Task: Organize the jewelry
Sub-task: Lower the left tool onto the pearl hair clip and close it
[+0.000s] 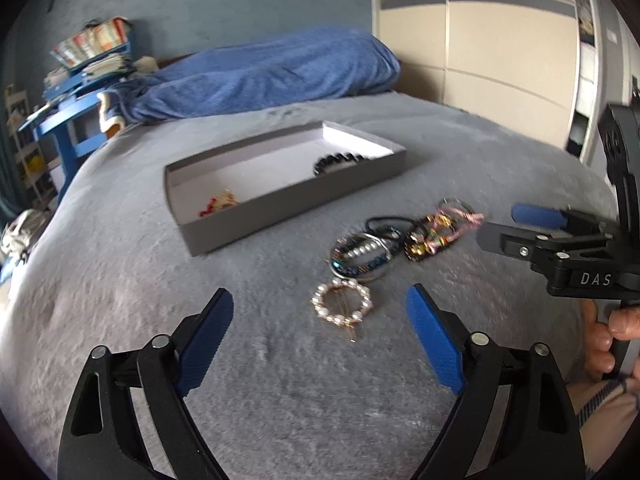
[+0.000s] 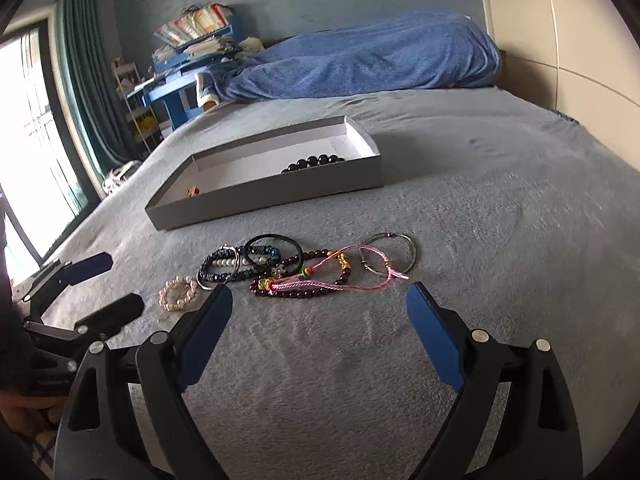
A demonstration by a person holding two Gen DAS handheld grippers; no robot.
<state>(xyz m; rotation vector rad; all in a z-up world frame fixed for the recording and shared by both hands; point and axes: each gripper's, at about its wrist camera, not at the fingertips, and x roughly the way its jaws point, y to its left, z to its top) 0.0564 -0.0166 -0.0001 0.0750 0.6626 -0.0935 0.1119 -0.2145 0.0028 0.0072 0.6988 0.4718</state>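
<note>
Landmark: we place everything against the grey tray (image 1: 280,204) on the bed cover (image 1: 240,400)
Already in the tray: black bead bracelet (image 1: 340,160) at its far end; a small red and gold piece (image 1: 218,204) at its near end
Pearl hoop (image 1: 342,305): on the cover, on our side of the tray, nearest the left gripper (image 1: 320,322); apart from the heap
Heap (image 2: 296,266): bangles, bead strands and a pink cord (image 2: 360,276), tangled, just in front of the tray
Left gripper: jaws wide, nothing held; the hoop lies ahead between them
Right gripper (image 2: 320,320): jaws wide, empty; aimed at the cord
Handling: we judge the hoop light, stiff, slippery and fragile at its thin pins; take it across the rim; cords are limp and may drag neighbours
</note>
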